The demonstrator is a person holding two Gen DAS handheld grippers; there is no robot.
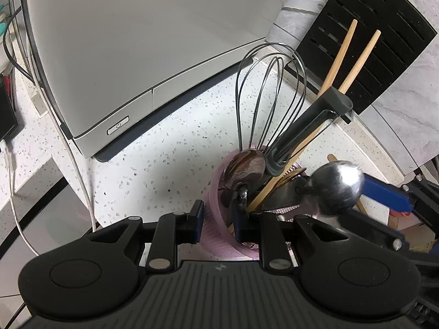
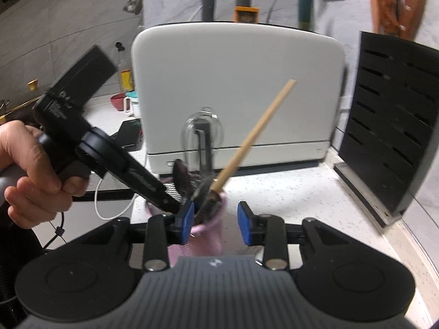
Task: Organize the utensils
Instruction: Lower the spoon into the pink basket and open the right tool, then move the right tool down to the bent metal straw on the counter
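Left gripper [image 1: 216,220] clamped on the pink holder [image 1: 212,192] rim; right gripper [image 2: 215,223] apart, holder just ahead.

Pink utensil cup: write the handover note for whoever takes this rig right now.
Left gripper: shut on the rim of the pink cup, steadying it.
Right gripper: open, nothing between its pads, just in front of the cup.
In the cup: whisk, chopsticks, steel spoon, a dark spoon.
Done: those utensils stand in the cup.
Left: none visible outside the cup; check the counter.
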